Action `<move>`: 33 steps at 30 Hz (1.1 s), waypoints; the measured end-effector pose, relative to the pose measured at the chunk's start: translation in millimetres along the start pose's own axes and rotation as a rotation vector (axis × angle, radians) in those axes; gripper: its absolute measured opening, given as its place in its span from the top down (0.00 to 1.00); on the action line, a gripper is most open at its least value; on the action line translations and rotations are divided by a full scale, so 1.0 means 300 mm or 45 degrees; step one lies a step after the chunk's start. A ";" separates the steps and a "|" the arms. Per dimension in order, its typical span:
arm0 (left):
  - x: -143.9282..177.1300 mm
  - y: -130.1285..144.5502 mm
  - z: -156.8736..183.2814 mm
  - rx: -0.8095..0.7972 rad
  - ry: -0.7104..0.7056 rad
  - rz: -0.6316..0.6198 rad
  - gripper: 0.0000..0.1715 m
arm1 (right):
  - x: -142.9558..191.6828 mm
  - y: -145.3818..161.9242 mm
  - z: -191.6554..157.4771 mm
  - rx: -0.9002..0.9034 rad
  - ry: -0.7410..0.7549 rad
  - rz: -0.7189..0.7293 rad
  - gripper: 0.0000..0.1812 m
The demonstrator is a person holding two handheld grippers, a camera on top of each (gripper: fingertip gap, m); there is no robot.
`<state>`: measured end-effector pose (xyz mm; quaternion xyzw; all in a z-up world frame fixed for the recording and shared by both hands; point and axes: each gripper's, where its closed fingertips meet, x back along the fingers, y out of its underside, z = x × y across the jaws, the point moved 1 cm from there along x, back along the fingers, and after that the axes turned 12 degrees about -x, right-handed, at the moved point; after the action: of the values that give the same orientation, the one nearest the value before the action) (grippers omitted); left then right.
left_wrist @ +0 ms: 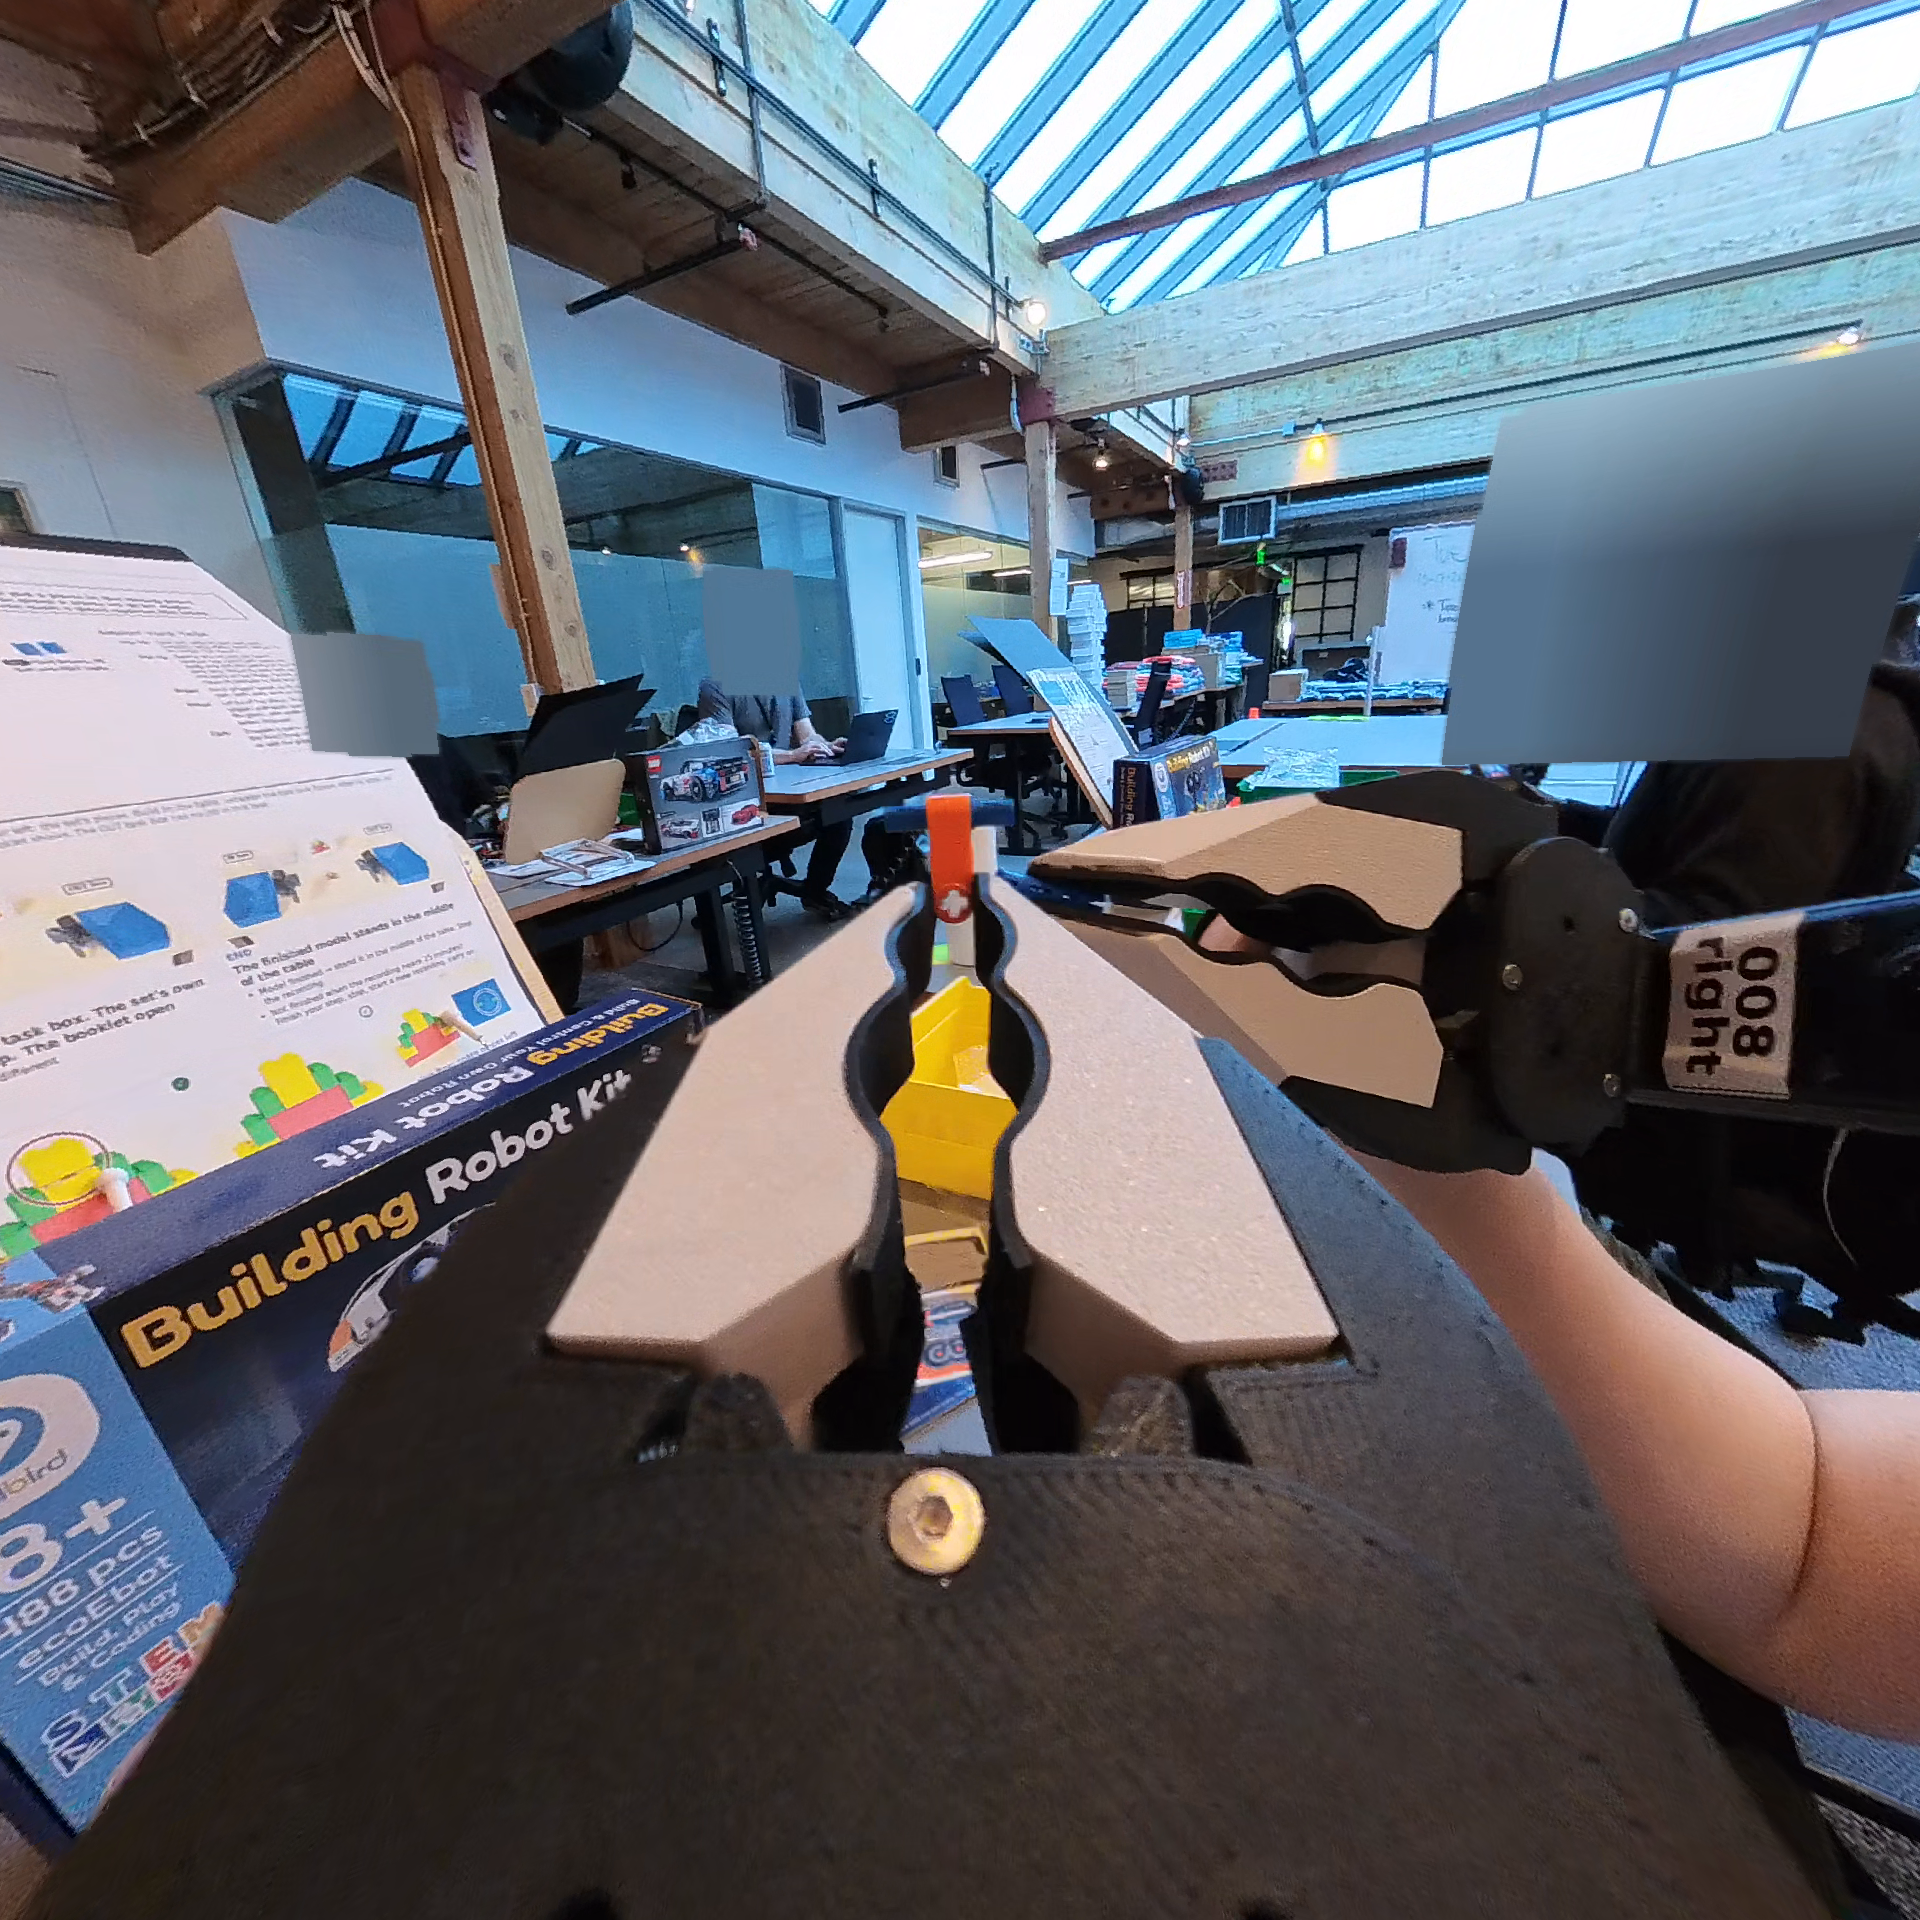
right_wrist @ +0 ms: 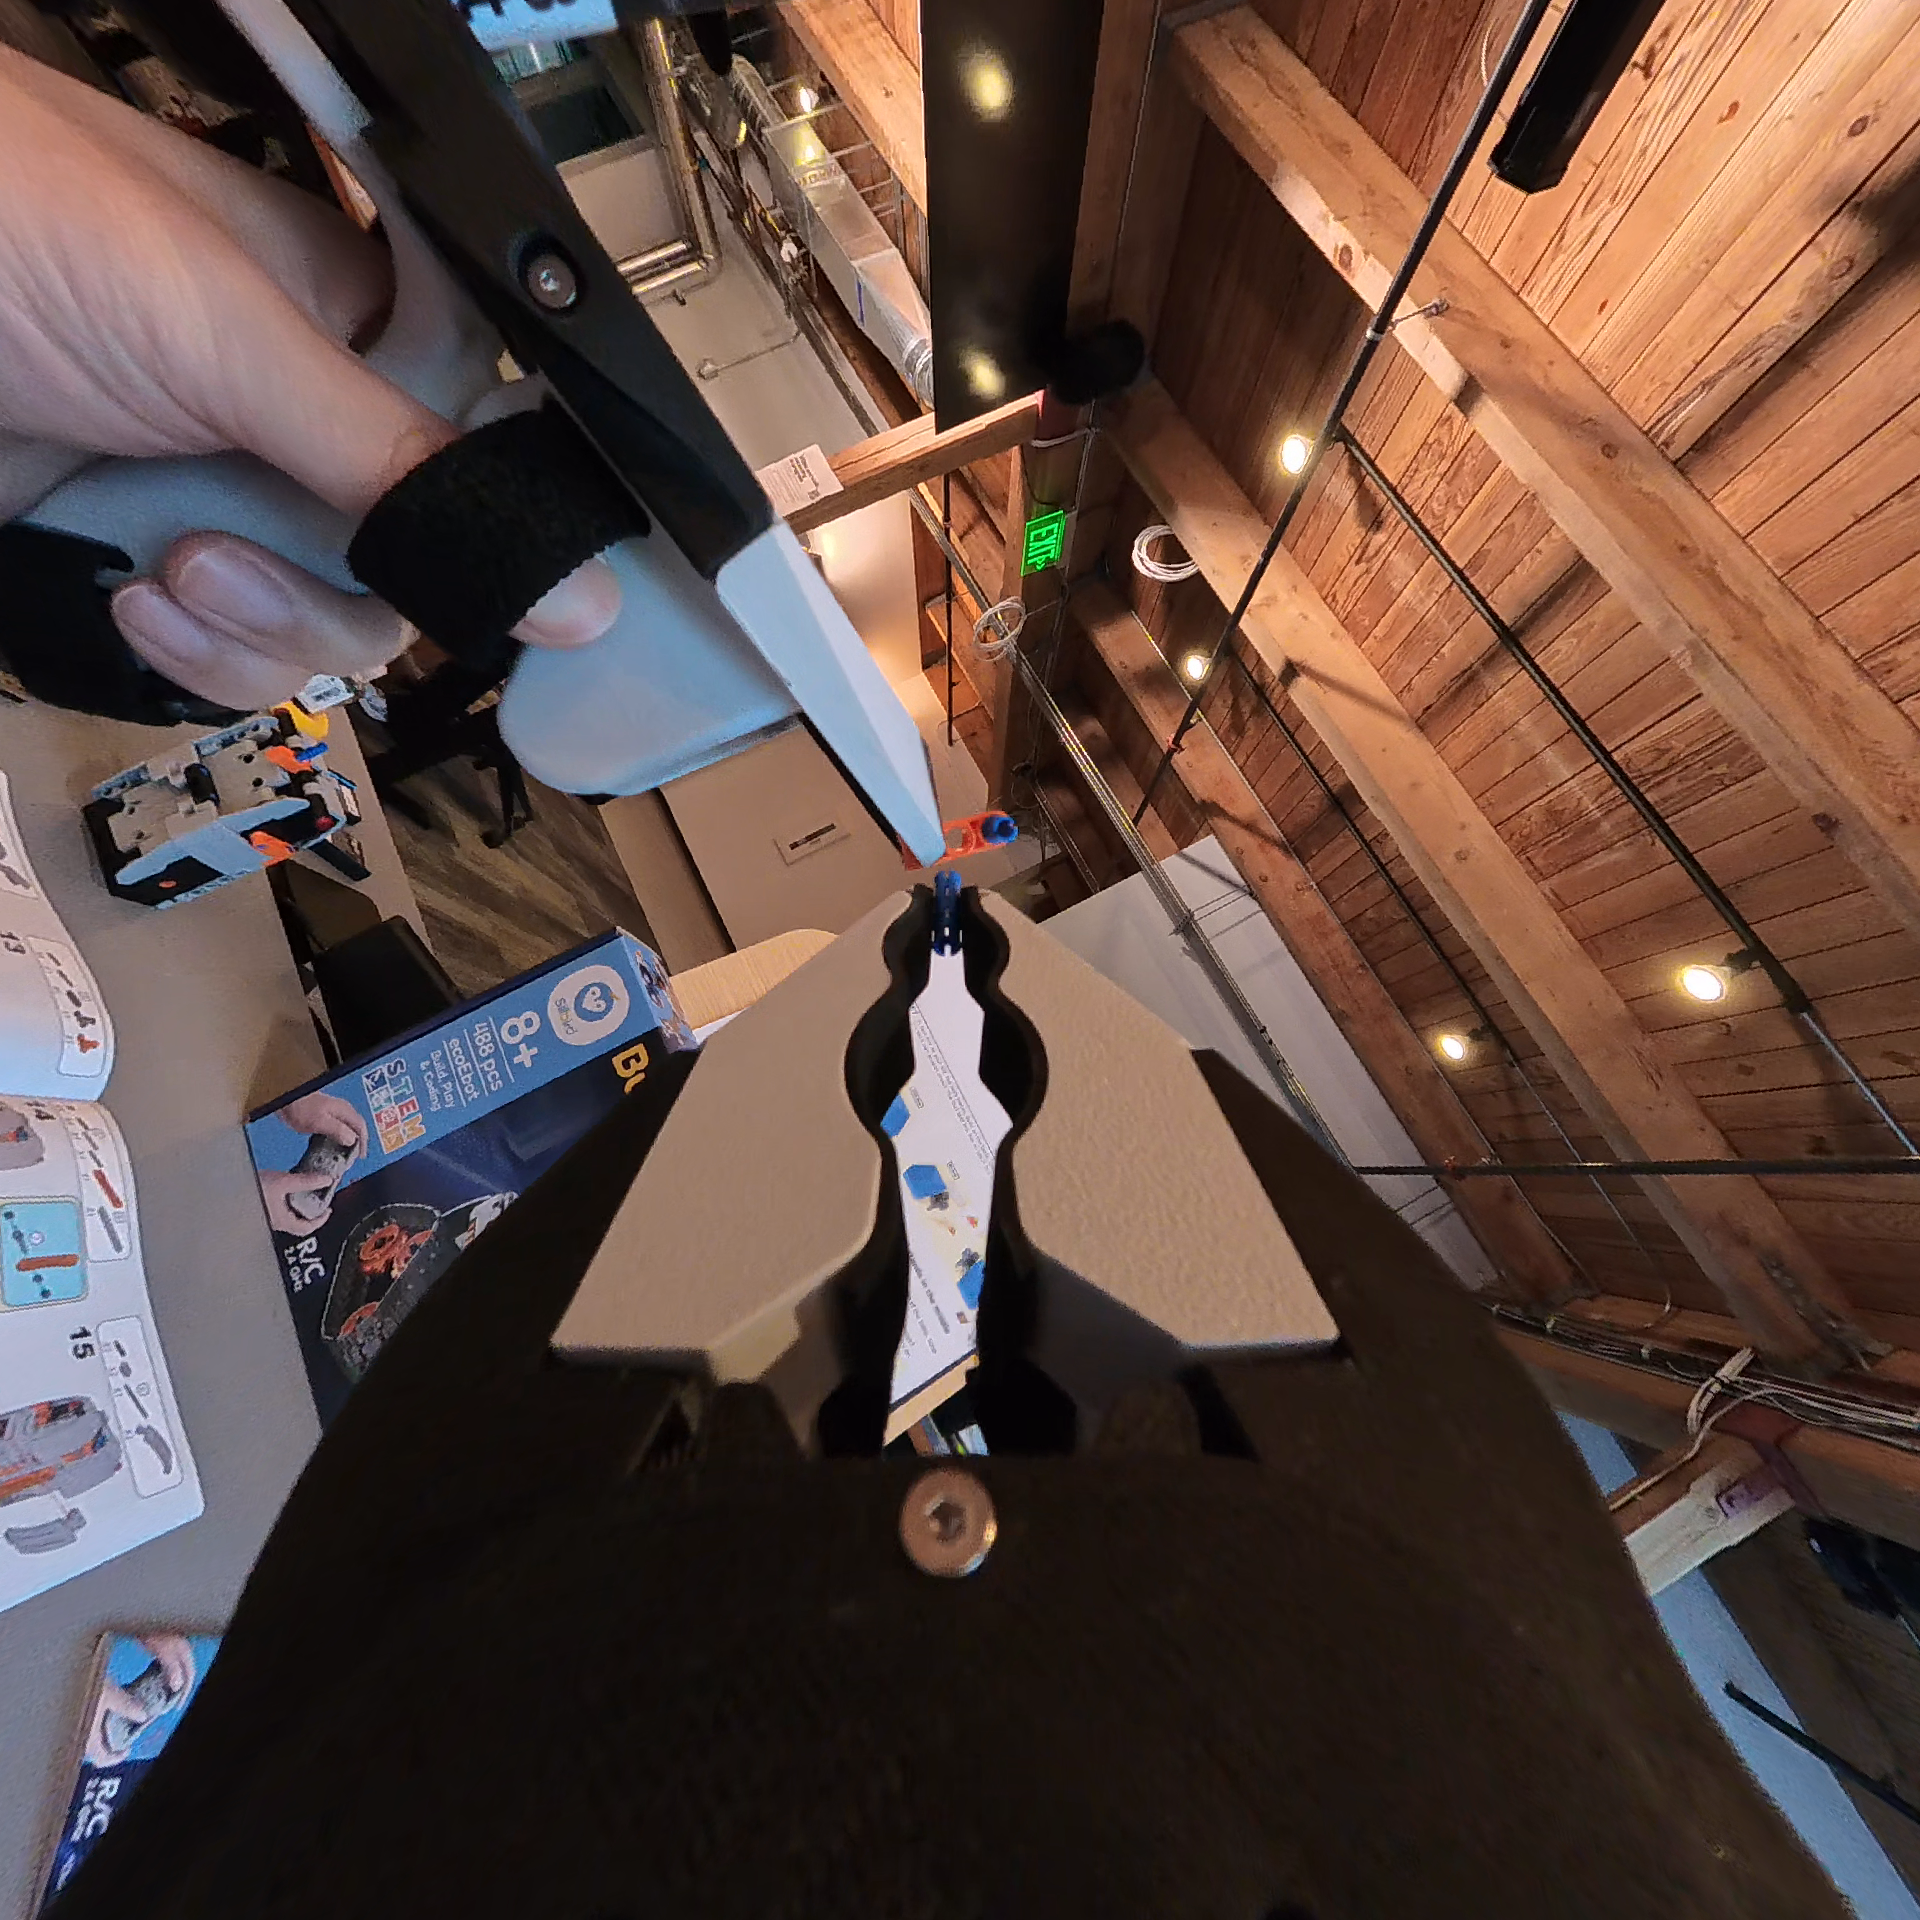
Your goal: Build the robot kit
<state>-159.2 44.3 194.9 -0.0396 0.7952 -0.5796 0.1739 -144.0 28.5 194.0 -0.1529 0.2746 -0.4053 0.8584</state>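
Orange plastic, a small perforated connector piece [left_wrist: 948, 868], is pinched at the tips of the left gripper [left_wrist: 951, 904], whose jaws are drawn narrow around it. A short blue plastic pin [right_wrist: 947, 912] is clamped between the nearly closed tips of the right gripper [right_wrist: 948, 914], just beside the connector; contact cannot be told. Another blue pin is seen already seated in the connector's far end. Farther left, a partly built grey-and-black model [right_wrist: 223, 821], an open instruction booklet [right_wrist: 73, 1320] and a blue kit box [left_wrist: 343, 1226] are seen on the grey table [right_wrist: 208, 1039].

Matt grainy plastic fingers [left_wrist: 790, 1132]; glossy orange plastic piece [left_wrist: 948, 854].
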 end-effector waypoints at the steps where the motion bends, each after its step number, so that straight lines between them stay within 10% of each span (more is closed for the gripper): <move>1: -0.001 0.000 0.002 -0.001 0.003 -0.005 0.97 | 0.000 -0.001 0.000 0.003 0.003 -0.002 0.98; 33: -0.029 0.038 0.022 -0.462 -0.233 -0.230 0.97 | -0.002 0.023 -0.001 0.016 -0.030 -0.095 0.98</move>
<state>-147.5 44.1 184.5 -0.1938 0.8605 -0.4342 0.1827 -140.2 33.2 190.4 -0.1623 0.2559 -0.4370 0.8468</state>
